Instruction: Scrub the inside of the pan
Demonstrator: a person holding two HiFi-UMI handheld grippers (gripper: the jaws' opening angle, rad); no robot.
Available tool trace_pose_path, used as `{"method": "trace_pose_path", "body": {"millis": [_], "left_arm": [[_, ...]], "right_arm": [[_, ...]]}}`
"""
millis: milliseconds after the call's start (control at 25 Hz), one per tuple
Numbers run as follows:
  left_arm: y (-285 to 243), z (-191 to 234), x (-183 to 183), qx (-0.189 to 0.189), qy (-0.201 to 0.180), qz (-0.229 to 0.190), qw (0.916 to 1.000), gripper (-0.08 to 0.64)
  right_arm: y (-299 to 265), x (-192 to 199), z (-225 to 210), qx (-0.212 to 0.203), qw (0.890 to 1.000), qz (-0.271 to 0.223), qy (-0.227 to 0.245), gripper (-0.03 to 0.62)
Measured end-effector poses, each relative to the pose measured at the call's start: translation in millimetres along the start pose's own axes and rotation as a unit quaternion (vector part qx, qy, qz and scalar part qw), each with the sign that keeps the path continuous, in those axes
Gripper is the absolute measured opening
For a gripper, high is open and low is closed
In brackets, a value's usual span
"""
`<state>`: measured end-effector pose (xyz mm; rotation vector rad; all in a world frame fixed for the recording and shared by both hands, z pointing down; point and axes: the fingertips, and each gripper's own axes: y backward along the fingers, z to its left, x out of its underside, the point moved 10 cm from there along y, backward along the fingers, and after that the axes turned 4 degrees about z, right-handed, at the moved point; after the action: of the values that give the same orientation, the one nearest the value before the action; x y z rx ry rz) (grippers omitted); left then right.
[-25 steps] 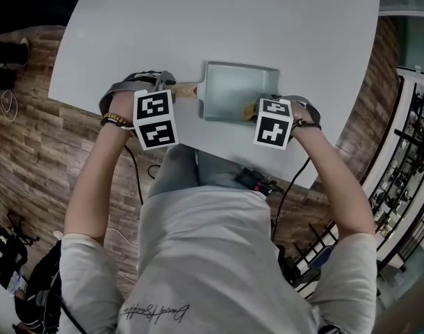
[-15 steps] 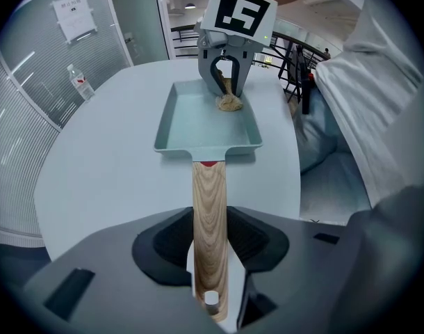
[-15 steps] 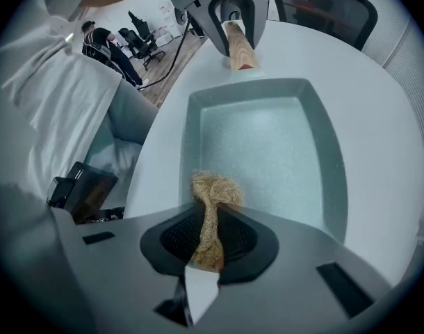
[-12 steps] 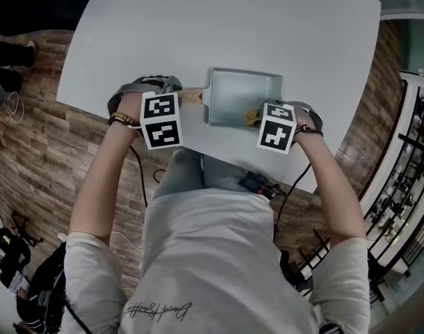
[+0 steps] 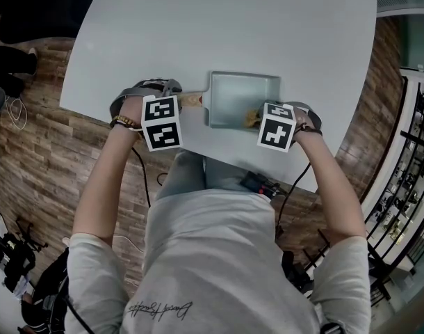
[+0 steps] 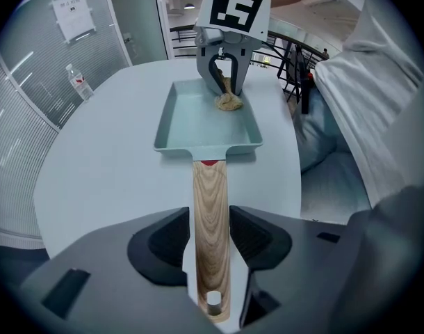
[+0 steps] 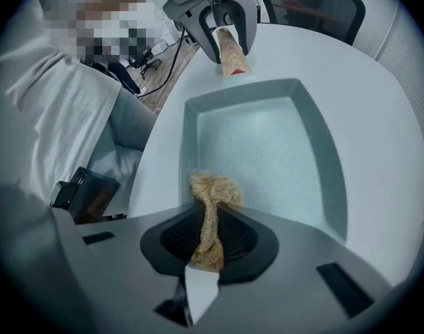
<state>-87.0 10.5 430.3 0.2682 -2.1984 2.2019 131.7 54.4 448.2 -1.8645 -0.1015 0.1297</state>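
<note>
Now | left tool just opening, handle between | right tool grips scrubber in pan

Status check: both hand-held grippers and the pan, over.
Left hand-held gripper: jaws just opened, wooden handle between them, pads off it. Right hand-held gripper shut on scrubber, down in pan corner. Nothing in the way.

Pale grey table bearing one teal pan.
The pan lies flat, its wooden handle running between the left gripper's jaws, its tray ahead of them.
</note>
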Motion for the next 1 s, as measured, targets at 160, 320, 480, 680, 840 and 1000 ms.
{"method": "trace_pose_path", "body": {"millis": [160, 320, 480, 680, 840, 1000], "left_arm": [[3, 0, -2, -0.002, -0.007, 0.001, 1.0000, 0.190], [10, 0, -4, 0.007, -0.009, -0.008, 0.9999, 0.192], [18, 0, -4, 0.008, 0.003, -0.026, 0.9996, 0.189], [30, 2, -4, -0.011, 0.009, -0.043, 0.9990, 0.153], [43, 5, -4, -0.027, 0.035, -0.068, 0.9967, 0.088], [58, 7, -3, -0.054, 0.070, -0.093, 0.9917, 0.015]], "right_arm": [[0, 1, 0, 0.001, 1.000, -0.003, -0.006, 0.067], [3, 3, -2, -0.002, 1.000, -0.014, -0.018, 0.067], [8, 6, -3, 0.002, 0.999, -0.035, -0.036, 0.067], [14, 10, 0, 0.019, 0.997, -0.056, -0.054, 0.067], [21, 13, 0, 0.033, 0.992, -0.092, -0.085, 0.067], [34, 17, 2, 0.048, 0.983, -0.134, -0.117, 0.067]]}}
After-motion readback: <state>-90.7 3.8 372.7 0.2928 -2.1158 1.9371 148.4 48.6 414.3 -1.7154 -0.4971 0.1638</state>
